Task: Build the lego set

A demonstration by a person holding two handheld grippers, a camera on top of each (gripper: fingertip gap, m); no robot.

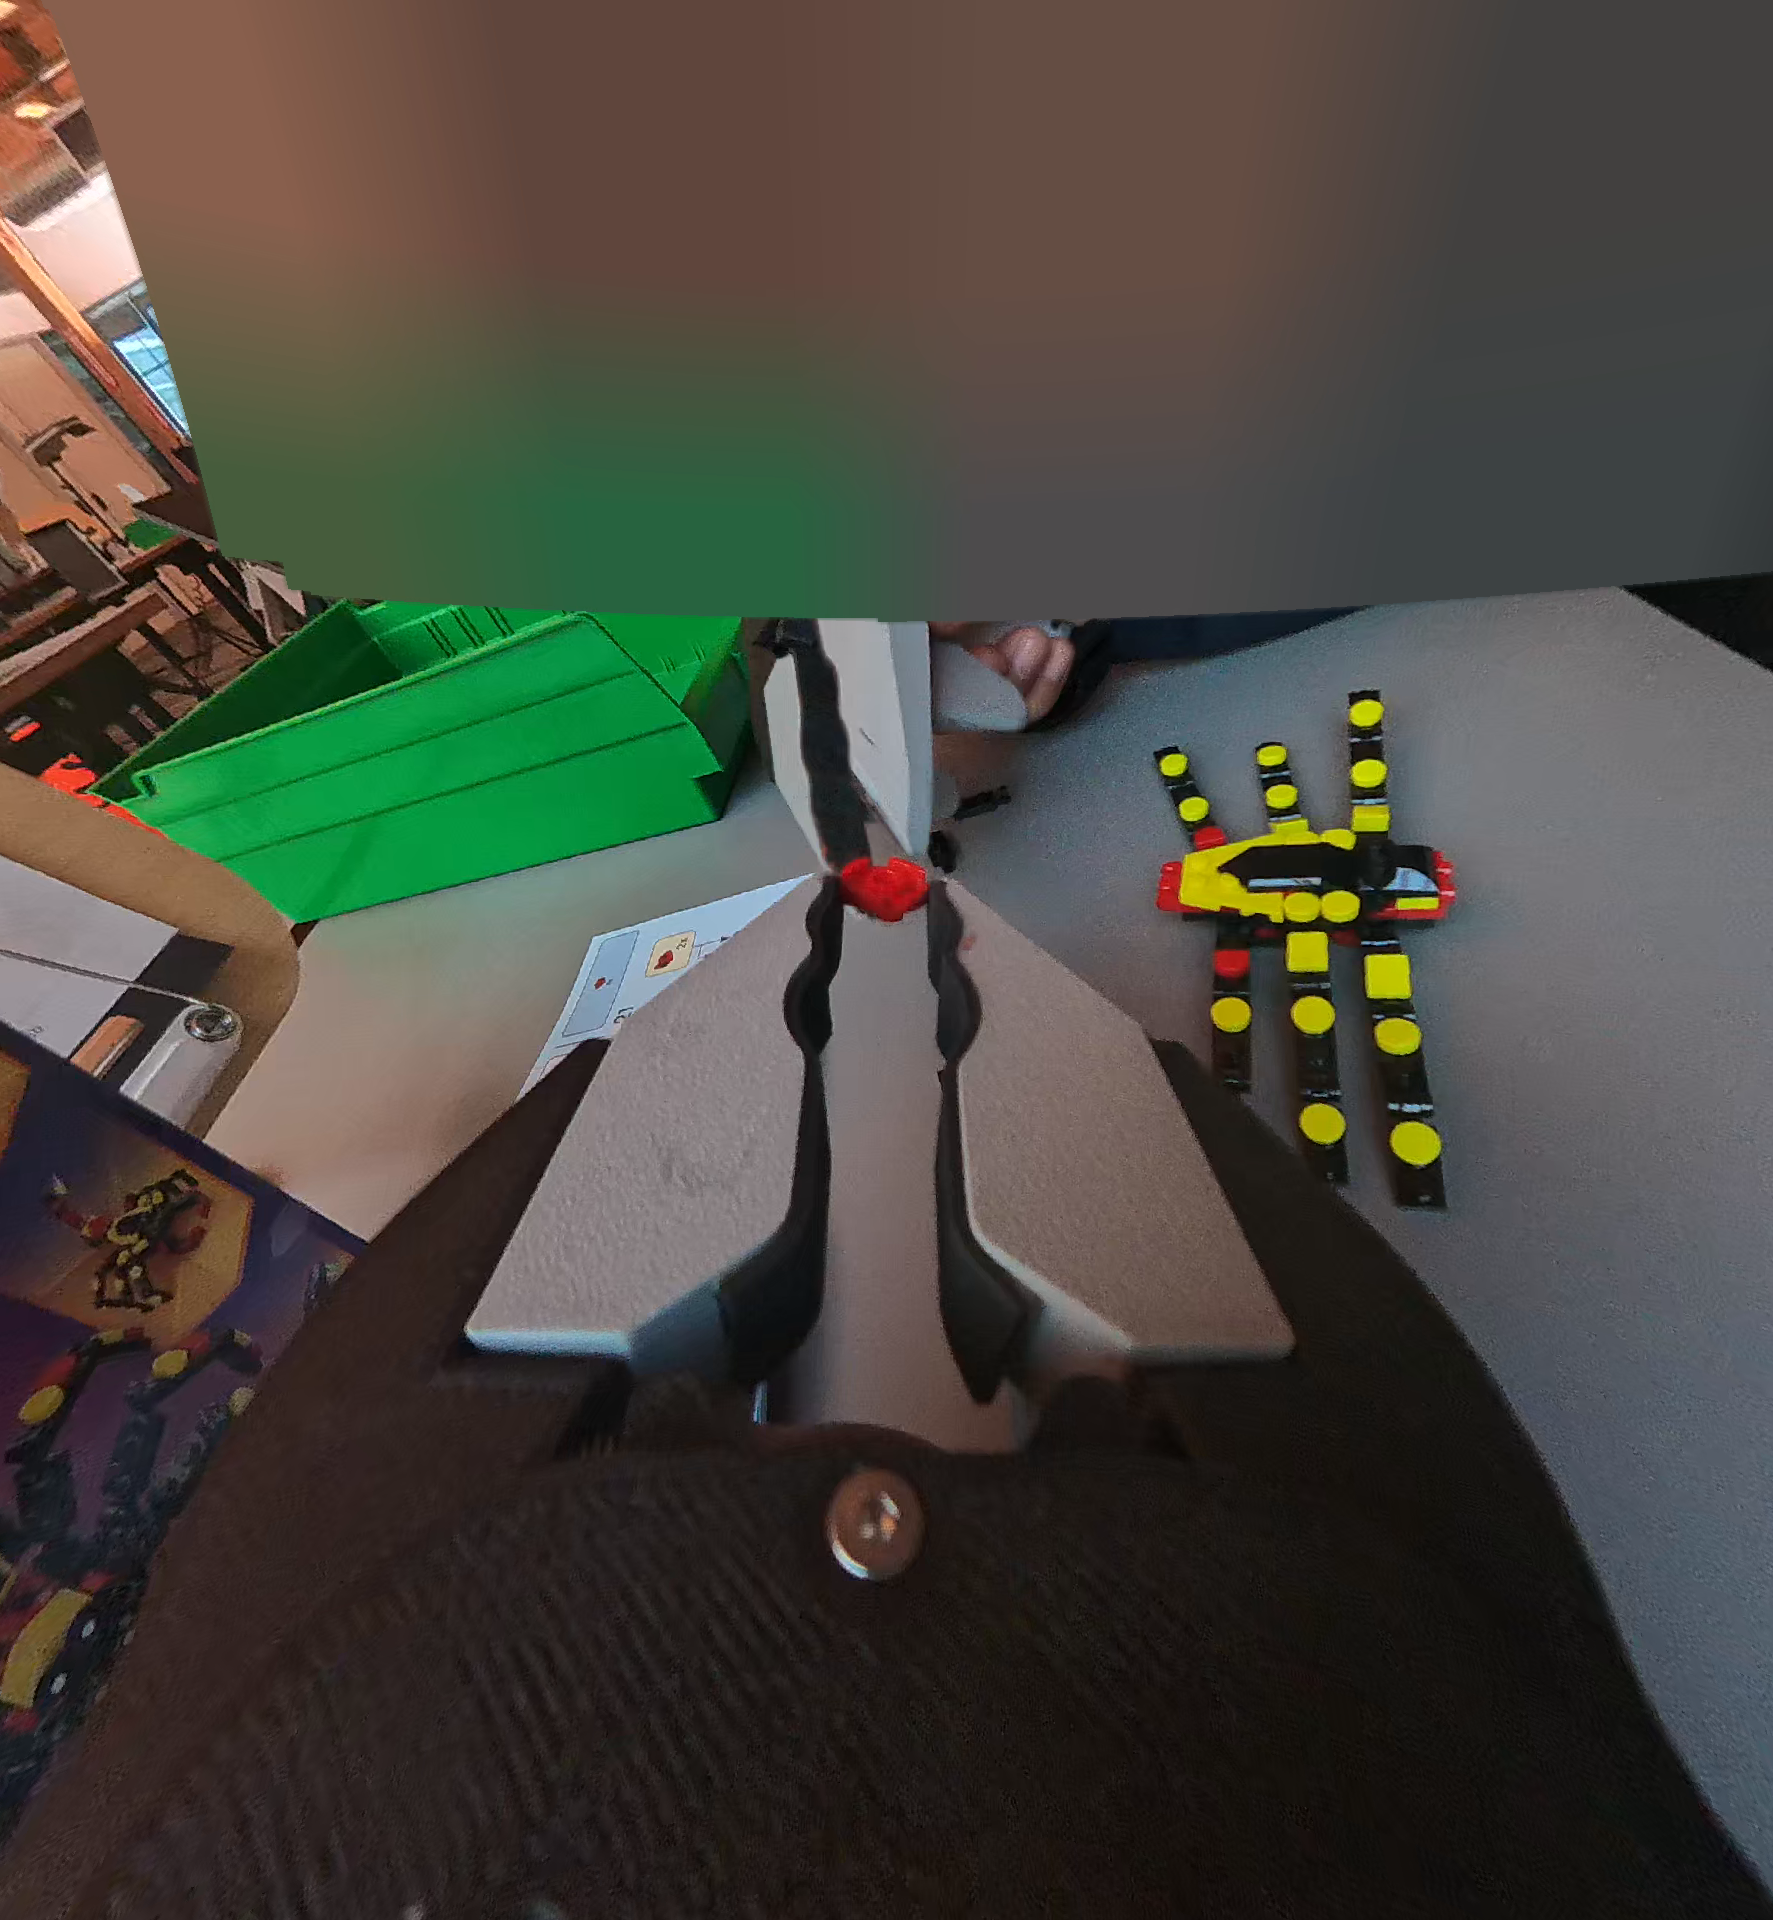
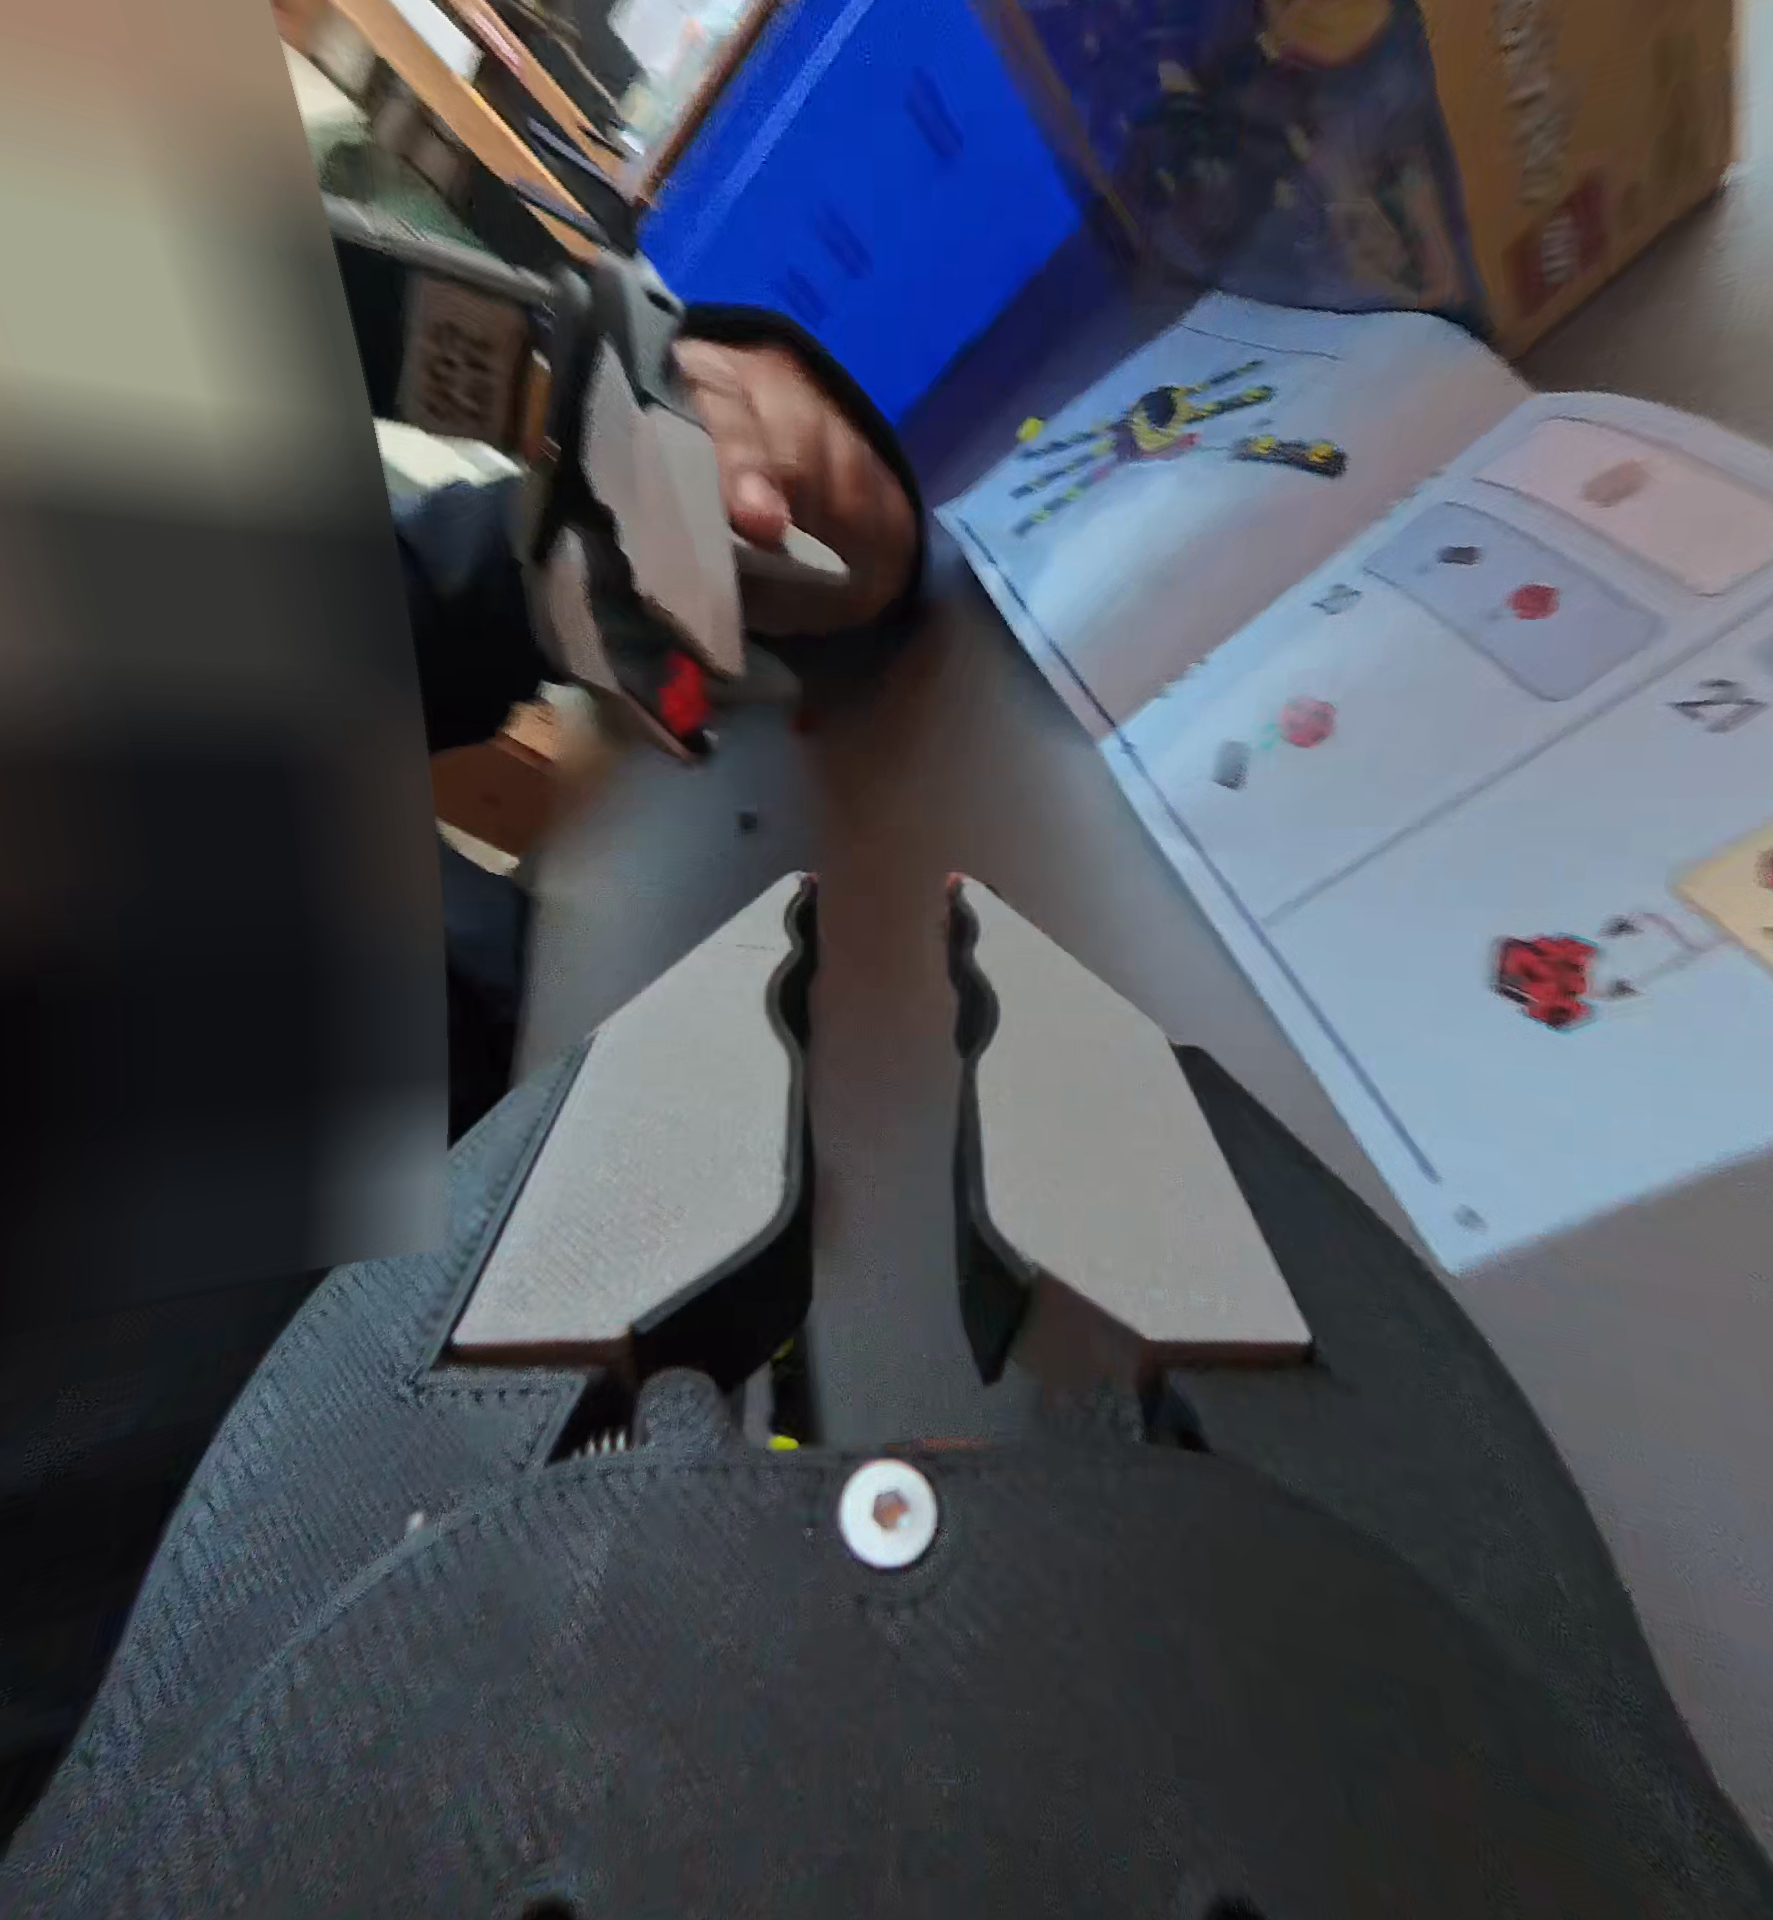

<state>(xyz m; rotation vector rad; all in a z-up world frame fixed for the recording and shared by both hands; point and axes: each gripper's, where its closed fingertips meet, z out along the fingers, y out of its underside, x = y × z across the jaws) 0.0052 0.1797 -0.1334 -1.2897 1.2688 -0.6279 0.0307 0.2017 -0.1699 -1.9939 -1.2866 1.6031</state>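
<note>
A small red brick point(image 1: 884, 886) sits pinched between the tips of the left gripper point(image 1: 882, 891), held above the worktop point(image 1: 1588, 935). The right gripper point(image 2: 880, 883) is parted and holds nothing; in the left wrist view its fingers point(image 1: 866, 727) stand just behind the brick. The black-and-yellow model point(image 1: 1308, 914) lies flat to the right, well apart. The open booklet point(image 2: 1433, 831) lies beside the right gripper, a green bin point(image 1: 446, 748) farther back.

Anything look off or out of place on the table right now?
Nothing stands out. The black-and-yellow lego build lies flat and intact on the table, the instruction booklet lies open, and the left claw grips a red piece cleanly at its tips.
</note>
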